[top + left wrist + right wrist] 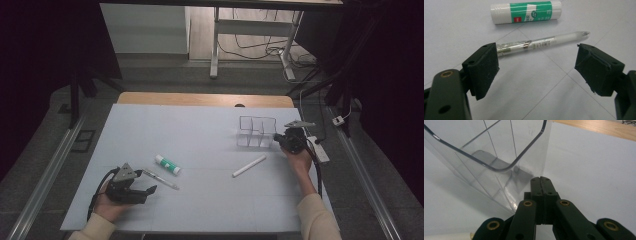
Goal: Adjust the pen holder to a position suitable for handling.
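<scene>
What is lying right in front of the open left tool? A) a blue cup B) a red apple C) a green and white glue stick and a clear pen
C: past the left tool, its jaws wide apart, lie the clear pen and, beyond it, the glue stick.

one pen (541,43), one glue stick (526,11), one white stick (249,165), one clear organizer (256,131)

On the bench (200,130), a pen (541,43) lies just ahead of the left hand-held gripper (536,67), crosswise past its tips. A glue stick (526,11) lies just beyond the pen. A compartmented organizer (491,152) stands touching or just left of the right hand-held gripper (541,181). A marker (249,165) lies between both grippers, nearer the right.
</scene>
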Demonstrator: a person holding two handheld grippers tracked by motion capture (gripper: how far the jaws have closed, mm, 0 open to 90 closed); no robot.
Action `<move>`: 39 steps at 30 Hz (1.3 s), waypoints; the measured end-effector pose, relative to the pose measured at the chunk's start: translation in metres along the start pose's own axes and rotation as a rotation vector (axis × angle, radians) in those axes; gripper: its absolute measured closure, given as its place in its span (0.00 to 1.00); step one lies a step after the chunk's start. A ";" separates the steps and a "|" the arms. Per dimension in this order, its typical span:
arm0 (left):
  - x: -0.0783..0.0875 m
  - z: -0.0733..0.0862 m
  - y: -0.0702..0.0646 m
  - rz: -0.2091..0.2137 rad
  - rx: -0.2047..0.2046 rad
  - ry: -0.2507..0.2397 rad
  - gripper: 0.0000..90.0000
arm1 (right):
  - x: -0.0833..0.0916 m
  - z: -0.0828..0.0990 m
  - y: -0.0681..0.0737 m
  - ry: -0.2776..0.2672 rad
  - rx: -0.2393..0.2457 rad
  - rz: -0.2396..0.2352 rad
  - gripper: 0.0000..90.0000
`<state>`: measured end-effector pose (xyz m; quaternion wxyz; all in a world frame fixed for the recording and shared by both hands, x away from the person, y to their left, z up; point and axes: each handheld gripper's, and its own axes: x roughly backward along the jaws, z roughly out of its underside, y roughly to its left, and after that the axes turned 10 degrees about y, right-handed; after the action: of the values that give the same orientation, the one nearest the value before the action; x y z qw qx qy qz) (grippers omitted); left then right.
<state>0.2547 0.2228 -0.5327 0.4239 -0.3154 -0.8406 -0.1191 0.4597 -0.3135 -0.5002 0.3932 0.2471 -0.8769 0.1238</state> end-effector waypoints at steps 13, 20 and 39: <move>-0.001 0.000 0.000 0.002 -0.003 0.004 0.22 | -0.009 -0.010 0.015 -0.002 0.031 -0.017 0.99; -0.001 0.000 0.000 0.002 -0.005 0.005 0.22 | -0.013 -0.016 0.023 -0.006 0.042 -0.023 0.99; -0.002 0.000 0.000 0.001 -0.006 0.009 0.21 | -0.024 -0.025 0.040 -0.013 0.067 -0.052 0.99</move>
<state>0.2553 0.2220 -0.5340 0.4268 -0.3166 -0.8382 -0.1230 0.4677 -0.2618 -0.5026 0.3822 0.2836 -0.8681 0.1411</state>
